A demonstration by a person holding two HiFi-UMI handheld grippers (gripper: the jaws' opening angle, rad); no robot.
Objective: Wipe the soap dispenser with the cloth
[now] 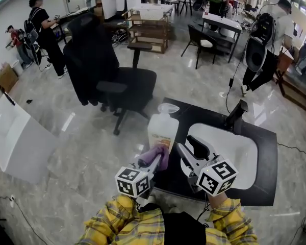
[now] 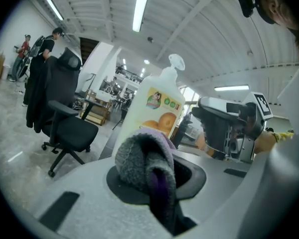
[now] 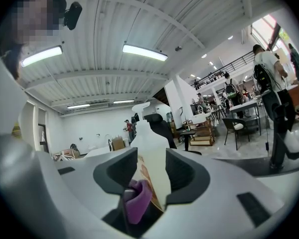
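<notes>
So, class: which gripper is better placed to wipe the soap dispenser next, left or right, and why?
Left. The left gripper is shut on the cloth, which is right beside the soap dispenser. The right gripper is open and holds no cloth, so it would probably have to take the cloth first.

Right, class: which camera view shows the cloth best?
The left gripper view: the cloth fills the middle, grey fuzzy pile plain. The head view shows only a small purple wad; the right gripper view a purple scrap.
</notes>
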